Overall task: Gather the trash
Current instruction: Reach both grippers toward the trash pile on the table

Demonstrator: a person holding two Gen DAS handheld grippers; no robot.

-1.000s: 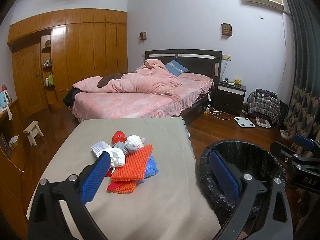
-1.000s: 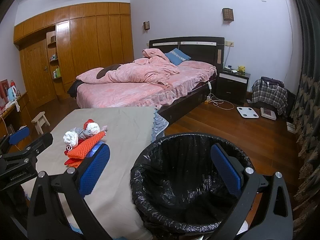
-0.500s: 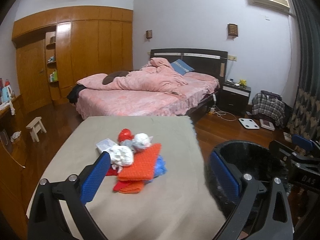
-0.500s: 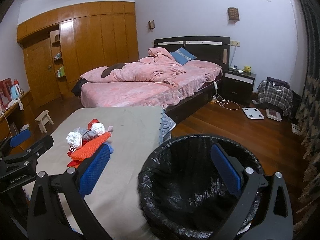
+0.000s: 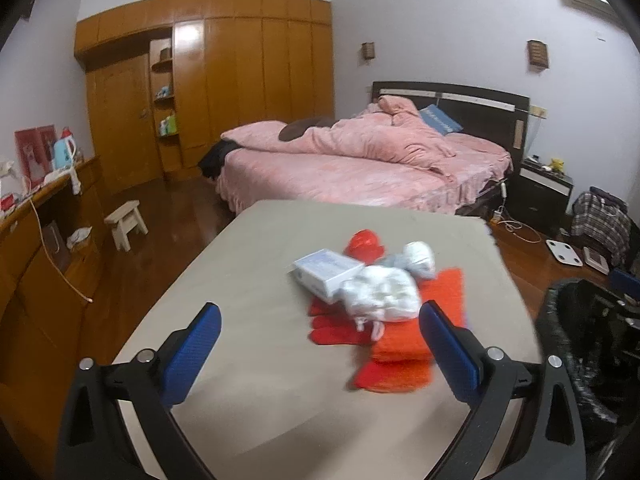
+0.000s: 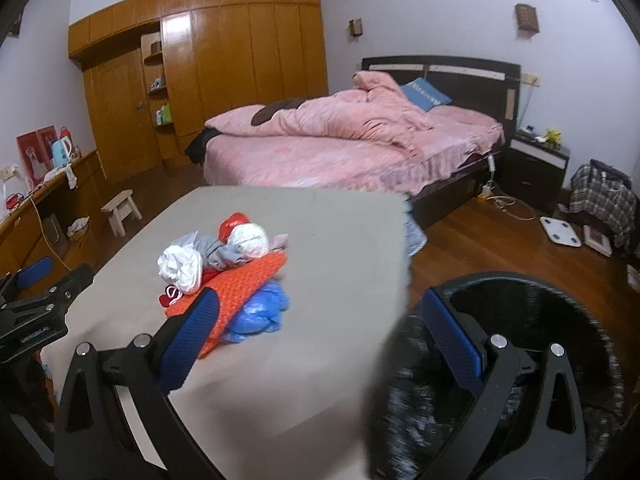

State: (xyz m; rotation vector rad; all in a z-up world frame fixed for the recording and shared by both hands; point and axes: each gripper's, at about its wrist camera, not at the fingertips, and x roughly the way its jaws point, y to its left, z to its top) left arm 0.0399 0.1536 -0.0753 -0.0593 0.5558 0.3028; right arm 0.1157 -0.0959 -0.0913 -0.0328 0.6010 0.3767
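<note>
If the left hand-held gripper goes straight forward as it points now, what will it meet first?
Most likely the white crumpled bag on top of the trash pile, which lies between and just ahead of the open left hand-held gripper. Depth is unclear, so the red bag beneath may come first.

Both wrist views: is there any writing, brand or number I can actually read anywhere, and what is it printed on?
No text reads clearly.
White lettering on the black body of the left tongs: too blurred to read.
Bluish print on top of the white box: blurred, unreadable.
Pale band of marks on the blue pillow: too small to read.
</note>
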